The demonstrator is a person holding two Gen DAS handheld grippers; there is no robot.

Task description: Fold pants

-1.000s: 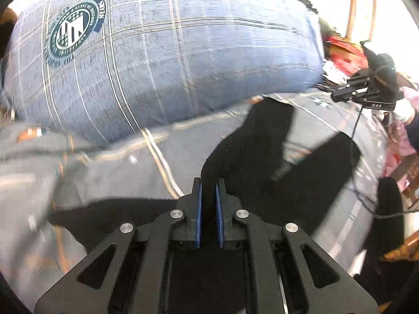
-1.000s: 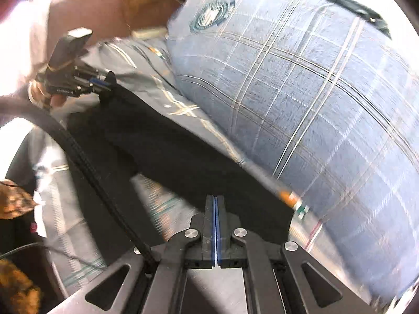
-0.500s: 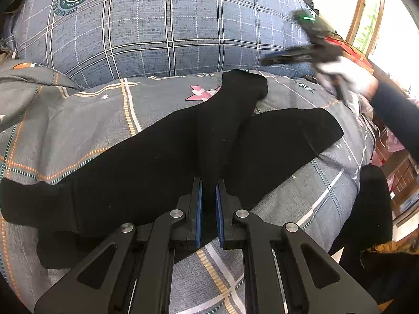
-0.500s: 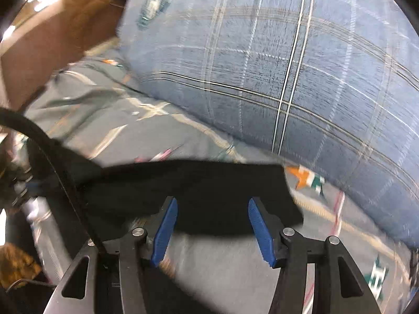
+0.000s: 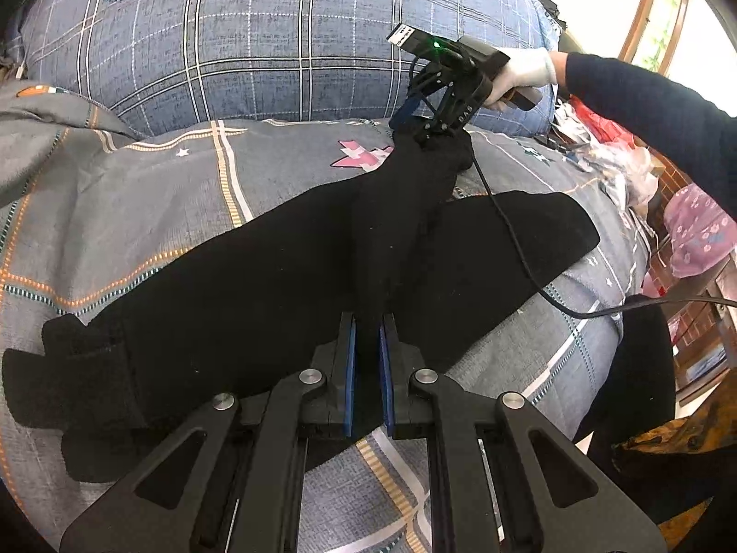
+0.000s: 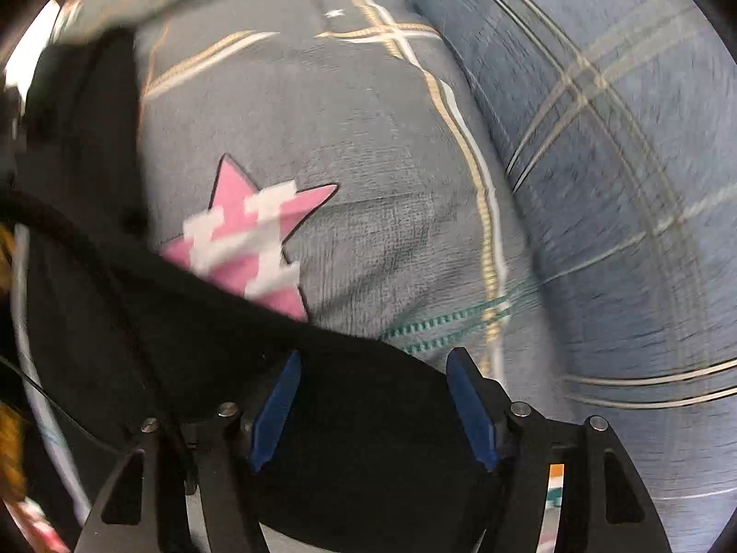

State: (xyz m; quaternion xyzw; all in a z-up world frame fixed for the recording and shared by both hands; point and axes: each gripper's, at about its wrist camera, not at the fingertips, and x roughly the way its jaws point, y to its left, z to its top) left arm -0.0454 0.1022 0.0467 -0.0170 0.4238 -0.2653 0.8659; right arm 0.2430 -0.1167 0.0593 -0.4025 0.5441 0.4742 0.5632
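Pants flat on bed, one fold laid | left tongs clamped on fold | right tongs apart over far end | further folds outstanding.

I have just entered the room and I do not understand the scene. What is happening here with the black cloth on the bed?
A person is folding black pants on a grey patterned bedsheet, with a two-finger gripper in each hand. The left gripper is shut on a raised ridge of the fabric near the camera. The right gripper is open, its fingers on either side of the far end of the pants, near a pink star print. A large blue plaid cushion lies behind.
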